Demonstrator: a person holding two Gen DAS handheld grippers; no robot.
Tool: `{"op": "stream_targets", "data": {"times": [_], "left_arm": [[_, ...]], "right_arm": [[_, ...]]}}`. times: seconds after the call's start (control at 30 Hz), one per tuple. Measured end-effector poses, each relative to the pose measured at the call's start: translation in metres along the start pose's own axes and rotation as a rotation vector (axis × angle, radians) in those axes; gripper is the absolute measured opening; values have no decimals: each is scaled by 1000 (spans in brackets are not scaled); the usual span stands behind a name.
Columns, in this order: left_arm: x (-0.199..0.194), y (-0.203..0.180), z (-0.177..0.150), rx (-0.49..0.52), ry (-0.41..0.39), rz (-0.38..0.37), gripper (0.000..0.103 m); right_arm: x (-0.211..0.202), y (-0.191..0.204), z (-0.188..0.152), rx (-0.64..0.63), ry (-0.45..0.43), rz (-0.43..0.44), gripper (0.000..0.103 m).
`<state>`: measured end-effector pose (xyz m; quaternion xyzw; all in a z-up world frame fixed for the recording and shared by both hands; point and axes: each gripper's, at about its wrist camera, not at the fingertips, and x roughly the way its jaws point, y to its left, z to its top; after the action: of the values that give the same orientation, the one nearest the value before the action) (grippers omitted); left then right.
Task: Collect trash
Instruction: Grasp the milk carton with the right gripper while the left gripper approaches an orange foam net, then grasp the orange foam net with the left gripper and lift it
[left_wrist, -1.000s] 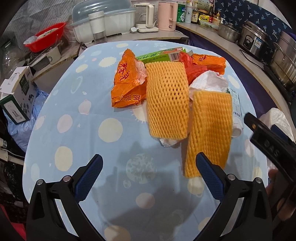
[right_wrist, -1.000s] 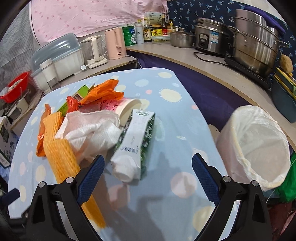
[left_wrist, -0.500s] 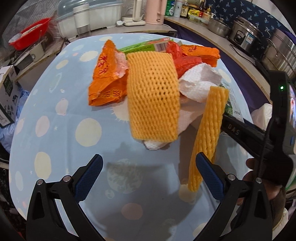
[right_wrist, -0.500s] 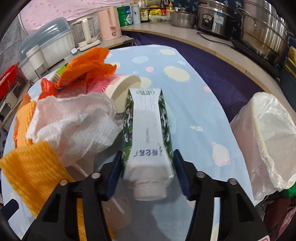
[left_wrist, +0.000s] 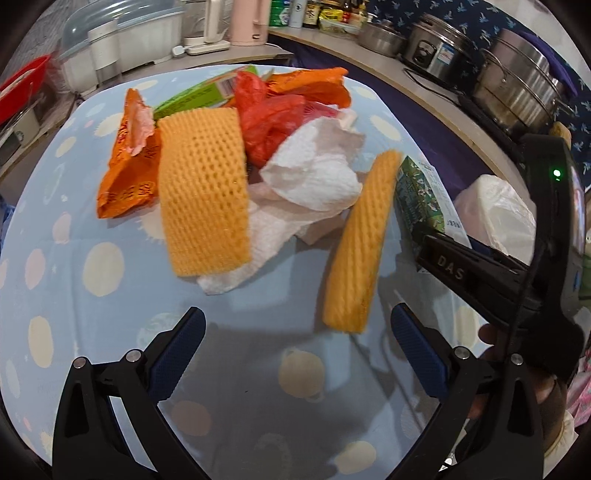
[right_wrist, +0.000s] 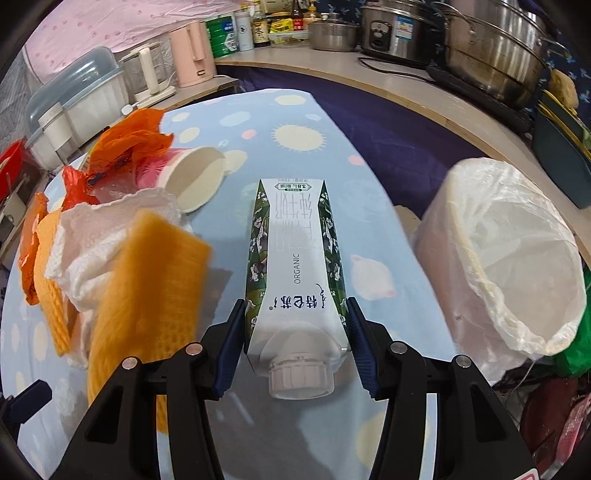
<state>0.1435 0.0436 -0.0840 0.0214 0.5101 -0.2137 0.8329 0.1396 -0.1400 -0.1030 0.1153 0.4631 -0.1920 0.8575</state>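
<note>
My right gripper (right_wrist: 295, 343) is shut on a green and white milk carton (right_wrist: 295, 266), its pads pressing both sides near the capped end, above the spotted blue table (right_wrist: 295, 122). That carton (left_wrist: 421, 199) shows in the left wrist view too, behind a narrow yellow foam net (left_wrist: 356, 247) that stands tilted off the table. My left gripper (left_wrist: 295, 354) is open with nothing between its fingers, just short of the narrow net. A wider yellow foam net (left_wrist: 205, 192), white paper towel (left_wrist: 317, 177), orange wrappers (left_wrist: 125, 173) and red plastic (left_wrist: 269, 118) lie in a heap beyond. A paper cup (right_wrist: 195, 177) lies on its side.
A bin lined with a white bag (right_wrist: 506, 266) stands off the table's right edge. A counter behind holds steel pots (right_wrist: 491, 48), a pink kettle (right_wrist: 192, 53), bottles and a dish rack (right_wrist: 74, 99). A hand (left_wrist: 517, 350) holds the right gripper's black body (left_wrist: 491, 269).
My right gripper closed on the milk carton and lifted it. The narrow foam net tipped up beside it. My left gripper moved closer to the heap.
</note>
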Motion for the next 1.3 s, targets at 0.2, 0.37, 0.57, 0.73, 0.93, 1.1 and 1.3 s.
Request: {"op": "stream_targets", "data": {"times": [0.2, 0.37, 0.57, 0.73, 0.93, 1.1, 1.3], "left_arm": [[13, -14, 8, 29, -19, 18, 96], [34, -21, 18, 29, -17, 41, 95], [42, -24, 19, 30, 32, -9, 38], [32, -24, 11, 32, 35, -31, 10], [3, -30, -1, 54, 0, -39, 10], [-22, -35, -8, 66, -30, -58, 10], [-48, -53, -6, 103, -80, -75, 10]], "right_arm": [[-10, -33, -7, 54, -7, -41, 50], [-18, -46, -12, 70, -12, -58, 50], [-24, -51, -19, 76, -17, -60, 50], [-33, -52, -23, 80, -29, -52, 50], [-53, -52, -29, 75, -64, -37, 50], [-73, -55, -34, 79, -94, -20, 50], [-100, -66, -39, 96, -150, -7, 50]]}}
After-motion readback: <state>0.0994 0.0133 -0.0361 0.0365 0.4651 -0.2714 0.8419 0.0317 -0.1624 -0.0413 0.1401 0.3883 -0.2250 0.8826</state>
